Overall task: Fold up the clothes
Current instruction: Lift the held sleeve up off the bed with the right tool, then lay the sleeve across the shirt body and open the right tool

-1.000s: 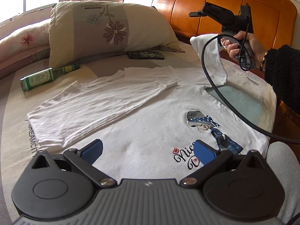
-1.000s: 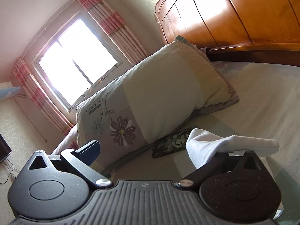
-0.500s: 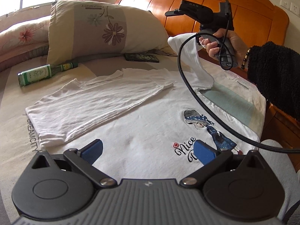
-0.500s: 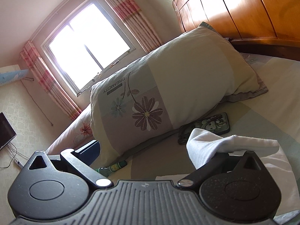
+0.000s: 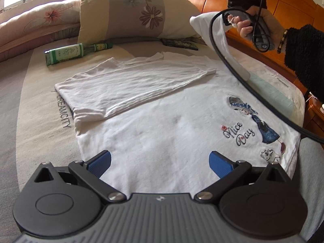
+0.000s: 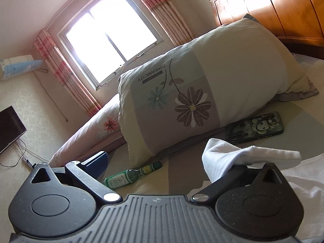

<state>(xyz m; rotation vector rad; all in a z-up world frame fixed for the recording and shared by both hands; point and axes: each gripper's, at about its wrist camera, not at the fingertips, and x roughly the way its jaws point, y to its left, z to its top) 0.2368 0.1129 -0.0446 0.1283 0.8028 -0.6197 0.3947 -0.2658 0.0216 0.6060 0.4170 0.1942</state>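
A white T-shirt with a "Nice Day" print lies flat on the bed. Its left side is folded inward over the body. My left gripper hovers open just above the hem, nothing between its blue pads. A hand holds my right gripper high at the far right, near the headboard. The right sleeve is lifted and hangs from it. In the right wrist view the jaws of the right gripper stand wide apart, with the sleeve draped over the right finger.
A flowered pillow leans on the wooden headboard. A green bottle and a phone lie in front of it. The black cable crosses above the shirt. The bed edge runs at the right.
The right gripper has carried the lifted sleeve leftward, toward the pillow and over the shirt. Its view has tipped down, so the bottle now shows. The left gripper stays open over the hem.
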